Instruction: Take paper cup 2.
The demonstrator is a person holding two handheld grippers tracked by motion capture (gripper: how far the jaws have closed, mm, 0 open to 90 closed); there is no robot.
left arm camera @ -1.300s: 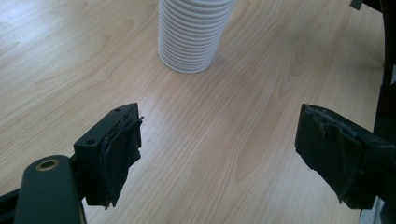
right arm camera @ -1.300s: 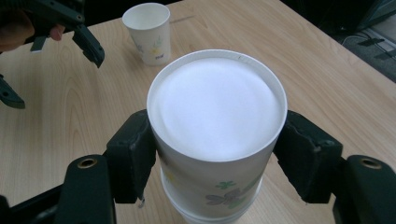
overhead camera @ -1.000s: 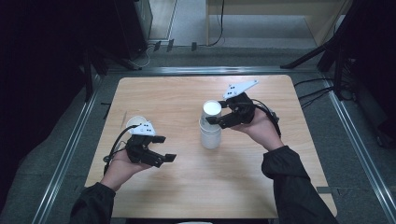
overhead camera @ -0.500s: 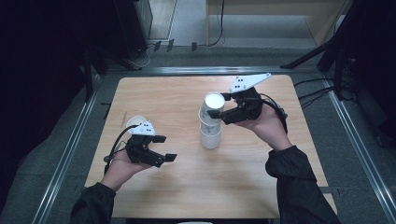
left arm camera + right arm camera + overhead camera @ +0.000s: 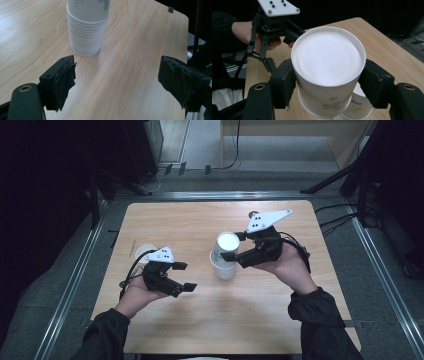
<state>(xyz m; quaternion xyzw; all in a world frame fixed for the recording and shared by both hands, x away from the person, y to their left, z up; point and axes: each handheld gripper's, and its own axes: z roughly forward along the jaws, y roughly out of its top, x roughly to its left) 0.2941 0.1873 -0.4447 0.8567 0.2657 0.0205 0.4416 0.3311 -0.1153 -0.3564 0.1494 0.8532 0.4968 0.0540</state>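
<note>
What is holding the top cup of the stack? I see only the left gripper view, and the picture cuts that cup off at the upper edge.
Observer: The right gripper holds it. Its pads press on both sides of the top cup, which is bottom up.
Operator: Is it already free of the stack?
Observer: In the right gripper view the next cup shows just under its rim. Whether the two touch I cannot tell.
Operator: Are there other cups on the table?
Observer: Yes, a single cup stands just beyond the left gripper in the high view, towards the table's left edge.
</note>
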